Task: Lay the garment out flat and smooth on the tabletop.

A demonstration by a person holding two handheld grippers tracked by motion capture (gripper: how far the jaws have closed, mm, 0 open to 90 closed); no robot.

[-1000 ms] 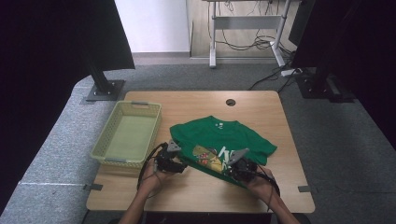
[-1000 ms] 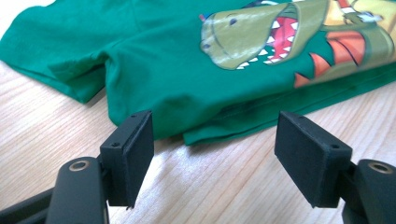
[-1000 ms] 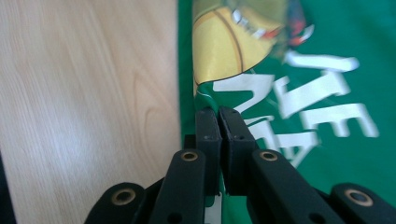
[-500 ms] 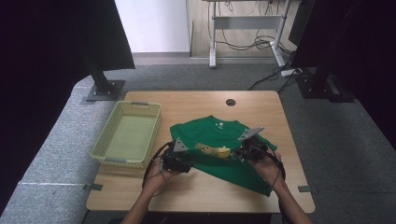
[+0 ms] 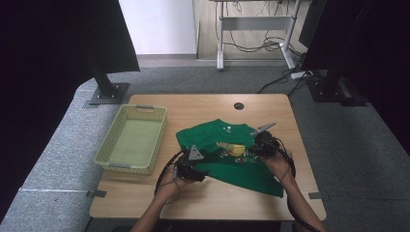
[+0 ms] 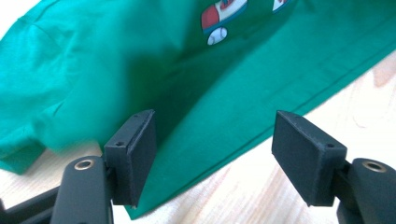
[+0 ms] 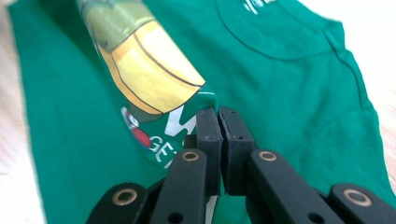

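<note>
A green T-shirt (image 5: 232, 154) lies on the wooden table (image 5: 203, 108), right of the yellow-green basket (image 5: 133, 140). The right gripper (image 7: 218, 116) pinches a fold of its printed front. The left gripper (image 6: 215, 154) hovers wide open over the shirt's hem edge, bare tabletop beneath.

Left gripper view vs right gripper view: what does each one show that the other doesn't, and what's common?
Left gripper view: the left gripper with jaws wide open astride the shirt's hem, pads not pressing it, and a small red-and-white print.
Right gripper view: the right gripper shut on a fold of cloth, the yellow graphic and the collar.
Both: the green T-shirt on the wooden table.
</note>
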